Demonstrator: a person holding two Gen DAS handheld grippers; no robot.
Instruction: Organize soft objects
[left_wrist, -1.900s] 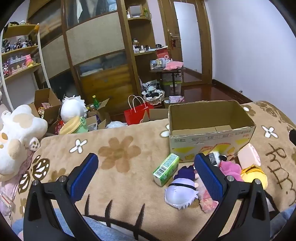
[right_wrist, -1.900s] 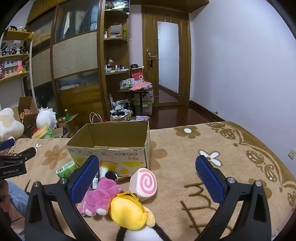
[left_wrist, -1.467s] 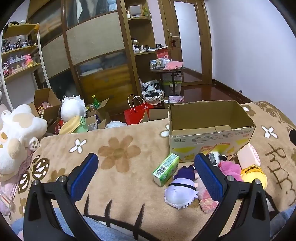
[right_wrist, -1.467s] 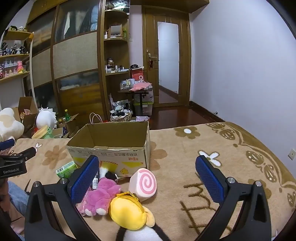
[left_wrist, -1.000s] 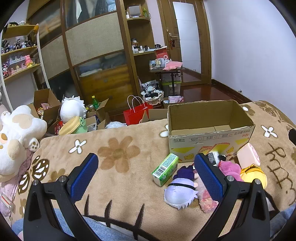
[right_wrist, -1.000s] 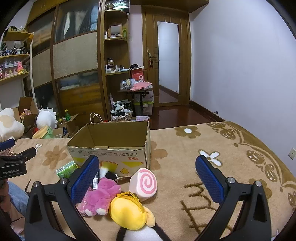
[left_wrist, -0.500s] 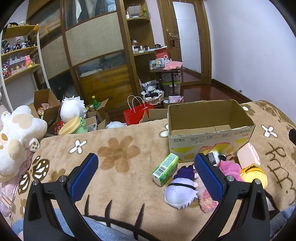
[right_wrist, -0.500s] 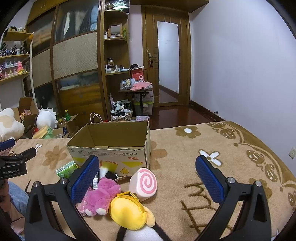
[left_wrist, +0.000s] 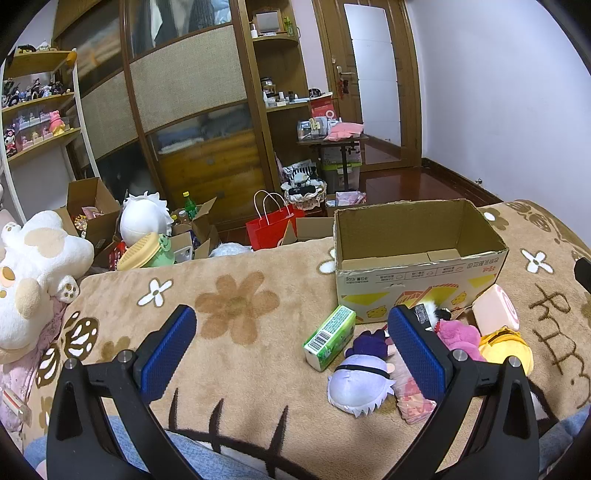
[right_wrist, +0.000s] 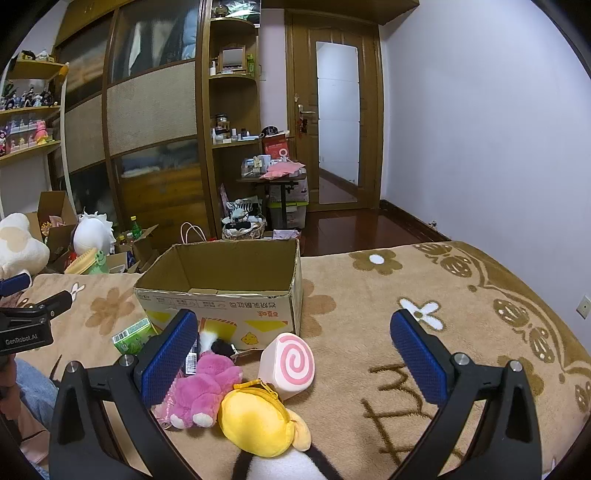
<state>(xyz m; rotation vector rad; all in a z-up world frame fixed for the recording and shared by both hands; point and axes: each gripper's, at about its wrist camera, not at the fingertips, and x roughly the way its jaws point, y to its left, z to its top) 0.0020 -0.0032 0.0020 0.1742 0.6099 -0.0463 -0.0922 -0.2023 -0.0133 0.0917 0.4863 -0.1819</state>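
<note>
An empty cardboard box (left_wrist: 421, 273) (right_wrist: 221, 306) stands open on a brown flowered blanket (left_wrist: 236, 306). In front of it lie soft toys: a lilac-haired doll (left_wrist: 356, 384), a pink plush (left_wrist: 460, 338) (right_wrist: 205, 384), a yellow plush (left_wrist: 506, 349) (right_wrist: 258, 422), a pink swirl-roll cushion (left_wrist: 495, 312) (right_wrist: 290, 363) and a green pack (left_wrist: 328, 338) (right_wrist: 133, 336). My left gripper (left_wrist: 291, 354) hovers open above the blanket, left of the toys. My right gripper (right_wrist: 293, 360) is open above the toys, holding nothing.
A large white and tan plush (left_wrist: 33, 273) sits at the blanket's left edge. Beyond the bed are open cartons (left_wrist: 92, 214), a red bag (left_wrist: 271, 229), wooden cabinets (left_wrist: 207, 147) and a door (right_wrist: 338, 122). A person's jeans-clad legs (left_wrist: 177, 454) are at the bottom.
</note>
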